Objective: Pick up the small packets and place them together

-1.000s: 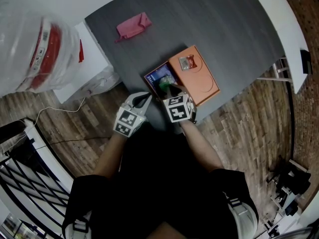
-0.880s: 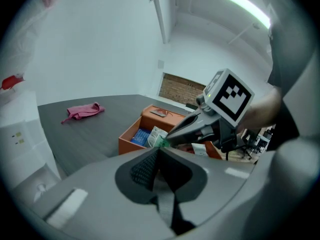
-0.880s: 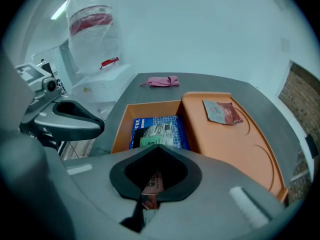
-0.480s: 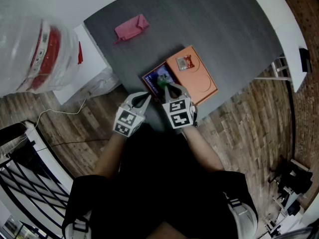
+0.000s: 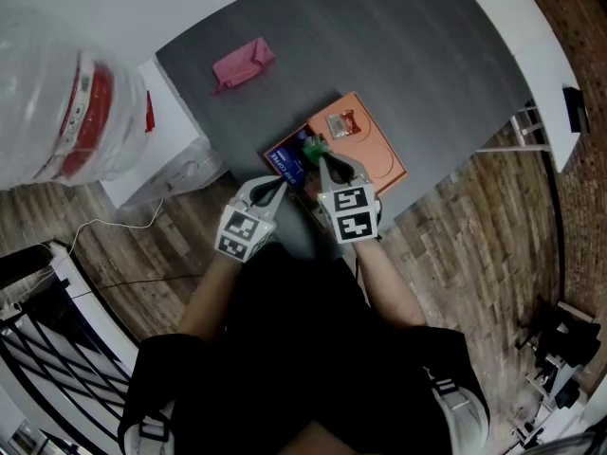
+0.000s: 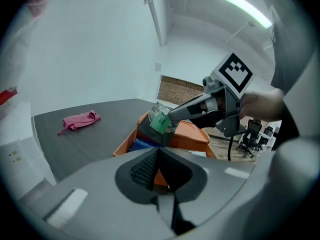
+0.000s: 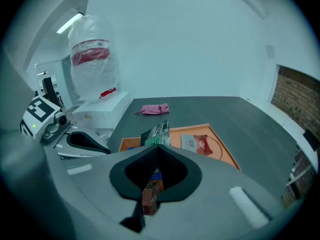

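My right gripper point(image 5: 320, 155) is shut on a small clear packet with a green label point(image 7: 157, 132), held above the near end of the orange tray point(image 5: 387, 164). The left gripper view shows that green packet point(image 6: 160, 122) pinched at the right gripper's tips. Below it a blue box point(image 5: 284, 160) lies in the tray. A second small packet, white and red point(image 5: 340, 123), lies further along the tray; the right gripper view shows this red packet point(image 7: 198, 143) flat on the orange floor. My left gripper point(image 5: 276, 189) is shut and holds nothing, just left of the tray.
A pink cloth point(image 5: 241, 63) lies on the dark grey table point(image 5: 417, 55) beyond the tray. At the left, a white stand point(image 5: 175, 126) carries a bagged water jug point(image 5: 71, 112). The table's near edge runs just below the tray, with wooden floor beyond it.
My right gripper has risen with the green packet, lifting it off the blue box and a little further over the tray. The left gripper has stayed where it was.
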### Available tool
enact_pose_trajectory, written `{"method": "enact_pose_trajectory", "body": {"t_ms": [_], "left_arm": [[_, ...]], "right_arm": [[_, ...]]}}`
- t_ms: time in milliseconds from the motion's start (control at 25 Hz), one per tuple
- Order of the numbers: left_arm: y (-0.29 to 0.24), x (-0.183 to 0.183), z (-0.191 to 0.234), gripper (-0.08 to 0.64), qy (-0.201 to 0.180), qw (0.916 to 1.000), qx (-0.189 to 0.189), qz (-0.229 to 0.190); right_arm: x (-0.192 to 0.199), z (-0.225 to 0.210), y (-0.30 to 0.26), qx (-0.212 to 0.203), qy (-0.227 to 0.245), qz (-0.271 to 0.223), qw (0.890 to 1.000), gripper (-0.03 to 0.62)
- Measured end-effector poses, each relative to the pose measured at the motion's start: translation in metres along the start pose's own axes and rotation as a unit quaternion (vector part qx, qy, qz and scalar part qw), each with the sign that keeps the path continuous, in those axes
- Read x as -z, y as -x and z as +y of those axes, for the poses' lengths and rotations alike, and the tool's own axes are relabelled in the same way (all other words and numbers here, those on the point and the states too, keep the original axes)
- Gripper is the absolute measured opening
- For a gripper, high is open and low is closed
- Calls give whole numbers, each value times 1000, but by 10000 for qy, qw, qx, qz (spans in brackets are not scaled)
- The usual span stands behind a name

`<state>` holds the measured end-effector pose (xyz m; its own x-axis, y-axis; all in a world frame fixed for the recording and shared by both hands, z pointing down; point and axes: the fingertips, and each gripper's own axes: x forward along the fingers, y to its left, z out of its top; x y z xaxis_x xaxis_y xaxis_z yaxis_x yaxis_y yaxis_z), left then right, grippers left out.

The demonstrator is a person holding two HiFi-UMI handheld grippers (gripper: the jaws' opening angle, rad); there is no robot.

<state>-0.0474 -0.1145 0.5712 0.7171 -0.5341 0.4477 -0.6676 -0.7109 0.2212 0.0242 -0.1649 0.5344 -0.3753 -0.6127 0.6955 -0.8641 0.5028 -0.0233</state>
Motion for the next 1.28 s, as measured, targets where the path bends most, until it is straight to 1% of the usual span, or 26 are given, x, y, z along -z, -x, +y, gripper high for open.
{"method": "enact_pose_trajectory", "body": {"t_ms": [160,320,400,680,840,960,1160,1240,1280], "left_arm": [[-4,-6,0,0,-77,10000,33,-23],[-8,-5,-2,0,-108,9999,106,30],[-10,-6,-3,0,-118,9998,150,49],[-21,-10,-10,0,-223,9992,314,77],[-28,-11,-17,0,-283,9985,434,157],[-31,-12,-20,0,-325,9980,507,201],[-33,-12,-21,0,-377,9976,533,249],[-33,-13,-22,0,-384,9975,533,256],[-33,-13,-22,0,-390,9975,534,259]], "right_arm": [[-3,-29,5,192,-294,-109,9993,3],[0,-53,13,251,-730,-184,9968,3],[6,-65,18,306,-867,-154,9956,3],[46,-102,36,532,-1127,254,9919,3],[65,-111,40,574,-1268,470,9891,3],[74,-111,39,593,-1268,594,9884,5],[82,-112,36,769,-1082,638,9891,12],[84,-112,35,824,-975,660,9896,34],[85,-113,35,847,-935,661,9898,61]]}}
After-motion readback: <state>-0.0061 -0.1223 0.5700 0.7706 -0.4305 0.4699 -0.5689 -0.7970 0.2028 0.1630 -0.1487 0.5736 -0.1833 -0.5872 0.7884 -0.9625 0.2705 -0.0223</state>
